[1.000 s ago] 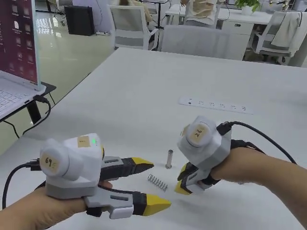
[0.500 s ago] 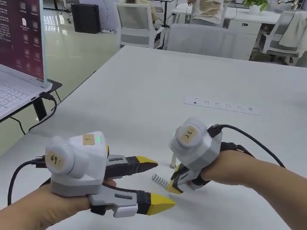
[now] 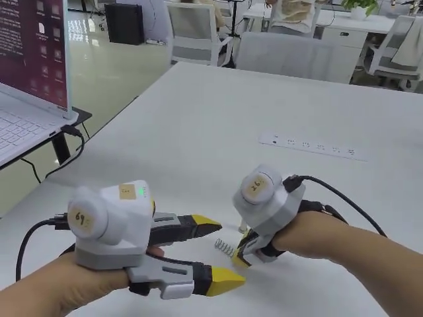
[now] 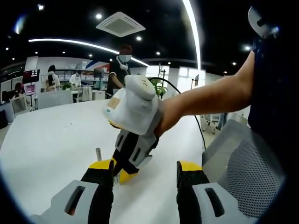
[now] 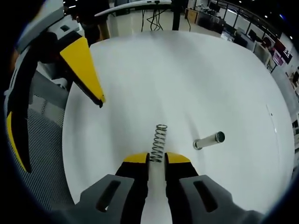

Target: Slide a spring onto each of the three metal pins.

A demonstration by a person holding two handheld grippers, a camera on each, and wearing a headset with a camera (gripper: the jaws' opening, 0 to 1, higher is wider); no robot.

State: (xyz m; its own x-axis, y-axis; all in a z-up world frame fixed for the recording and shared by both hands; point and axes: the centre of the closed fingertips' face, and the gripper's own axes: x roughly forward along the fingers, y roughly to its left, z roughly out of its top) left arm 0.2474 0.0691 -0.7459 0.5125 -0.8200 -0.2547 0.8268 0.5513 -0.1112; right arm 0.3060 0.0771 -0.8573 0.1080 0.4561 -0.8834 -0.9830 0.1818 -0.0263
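Observation:
A small metal spring (image 5: pixel 159 140) lies on the white table (image 5: pixel 187 70), and its near end sits between the yellow tips of my right gripper (image 5: pixel 157 158), which is shut on it. In the head view the spring (image 3: pixel 224 246) pokes out left of the right gripper (image 3: pixel 243 256). One short metal pin (image 5: pixel 209 140) stands just right of the spring; it also shows as the pin (image 4: pixel 98 154) in the left gripper view. My left gripper (image 3: pixel 218 251) hovers open to the left with nothing between its jaws, facing the right gripper (image 4: pixel 133 116).
A white power strip (image 3: pixel 310 145) lies farther back on the table. An open laptop (image 3: pixel 26 99) stands on a side stand at the left, with a cable hanging from it. Office chairs (image 3: pixel 192 30) and desks stand beyond the table's far edge.
My right gripper has moved left and down onto the spring and closed on its end, hiding the pin in the head view. The left gripper has barely moved.

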